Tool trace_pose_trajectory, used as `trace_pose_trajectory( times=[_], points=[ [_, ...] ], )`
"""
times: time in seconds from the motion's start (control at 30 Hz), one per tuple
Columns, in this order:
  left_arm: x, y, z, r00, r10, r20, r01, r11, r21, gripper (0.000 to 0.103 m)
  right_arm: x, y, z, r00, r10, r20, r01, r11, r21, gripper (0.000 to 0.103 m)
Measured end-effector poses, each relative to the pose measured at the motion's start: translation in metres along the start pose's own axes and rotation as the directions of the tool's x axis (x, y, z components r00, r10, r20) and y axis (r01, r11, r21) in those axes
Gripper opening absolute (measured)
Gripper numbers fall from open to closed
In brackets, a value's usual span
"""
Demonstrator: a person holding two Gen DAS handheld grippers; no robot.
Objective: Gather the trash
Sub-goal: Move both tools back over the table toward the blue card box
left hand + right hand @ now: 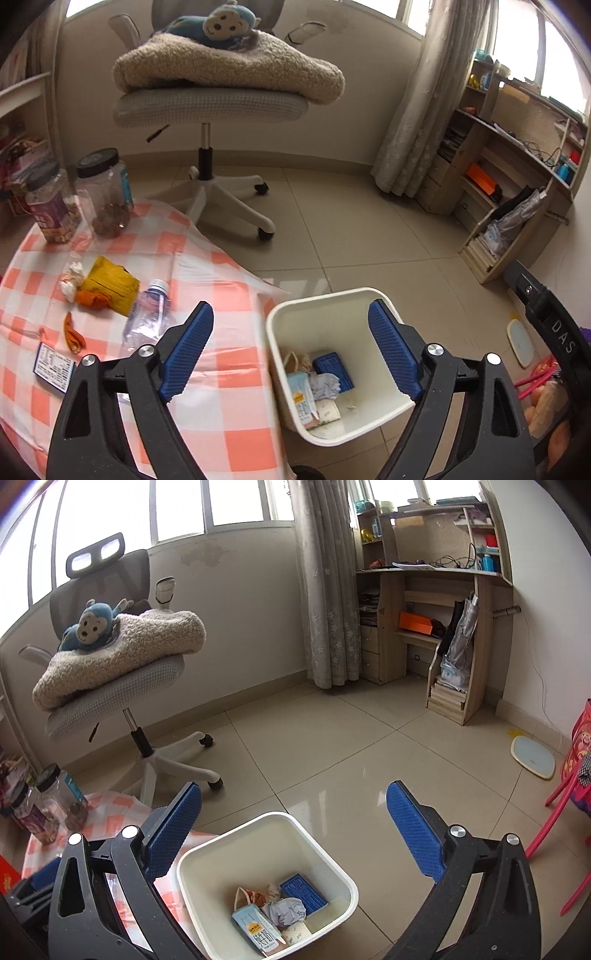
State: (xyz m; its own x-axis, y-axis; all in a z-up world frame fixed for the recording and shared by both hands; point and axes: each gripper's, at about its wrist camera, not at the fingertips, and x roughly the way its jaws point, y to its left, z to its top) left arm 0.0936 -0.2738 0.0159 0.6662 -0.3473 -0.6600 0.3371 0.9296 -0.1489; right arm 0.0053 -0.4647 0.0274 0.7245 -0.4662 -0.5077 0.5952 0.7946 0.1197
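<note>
A white trash bin [280, 314] stands on the floor beside the table; it holds several pieces of trash, among them a blue box [334, 369], crumpled tissue and a carton. The bin also shows in the right wrist view [332, 853]. On the checkered tablecloth [229, 424] lie a clear plastic bottle [147, 317], a yellow wrapper [110, 284], orange peel [72, 334], a crumpled white wrapper [72, 280] and a small printed card [53, 365]. My left gripper [291, 350] is open and empty over the table edge and bin. My right gripper [295, 834] is open and empty above the bin.
Two black-lidded jars [105, 192] stand at the table's far corner. An office chair [210, 107] with a blanket and plush monkey stands behind. A wooden shelf desk [436, 602] is by the curtain. A scale [532, 757] and a red chair [557, 805] are at right.
</note>
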Motion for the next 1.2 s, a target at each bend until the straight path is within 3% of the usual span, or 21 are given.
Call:
trace_pose_trajectory(
  times=[0.13, 0.3, 0.6, 0.8, 0.97, 1.2],
  points=[
    [-0.014, 0.02, -0.001, 0.987, 0.134, 0.088, -0.133, 0.991, -0.016, 0.096, -0.007, 0.022, -0.01, 1.0, 0.006, 0.015, -0.005, 0.997, -0.077, 0.096],
    [-0.023, 0.049, -0.004, 0.962, 0.244, 0.118, -0.241, 0.97, -0.045, 0.096, -0.007, 0.052, -0.021, 0.999, 0.045, -0.023, -0.048, 0.99, -0.136, 0.096],
    [-0.025, 0.116, -0.021, 0.944, 0.326, 0.04, -0.319, 0.939, -0.125, 0.096, -0.004, 0.12, -0.044, 0.988, 0.113, -0.105, -0.137, 0.955, -0.264, 0.096],
    [-0.026, 0.174, -0.035, 0.919, 0.392, -0.04, -0.391, 0.898, -0.202, 0.096, -0.008, 0.168, -0.061, 0.977, 0.157, -0.146, -0.199, 0.914, -0.352, 0.096],
    [-0.017, 0.234, -0.055, 0.892, 0.411, -0.187, -0.451, 0.821, -0.351, 0.096, -0.011, 0.202, -0.073, 0.968, 0.185, -0.167, -0.239, 0.884, -0.402, 0.096],
    [0.022, 0.31, -0.091, 0.864, 0.296, -0.406, -0.495, 0.647, -0.58, 0.096, -0.004, 0.229, -0.086, 0.954, 0.194, -0.228, -0.278, 0.854, -0.44, 0.096]
  ],
)
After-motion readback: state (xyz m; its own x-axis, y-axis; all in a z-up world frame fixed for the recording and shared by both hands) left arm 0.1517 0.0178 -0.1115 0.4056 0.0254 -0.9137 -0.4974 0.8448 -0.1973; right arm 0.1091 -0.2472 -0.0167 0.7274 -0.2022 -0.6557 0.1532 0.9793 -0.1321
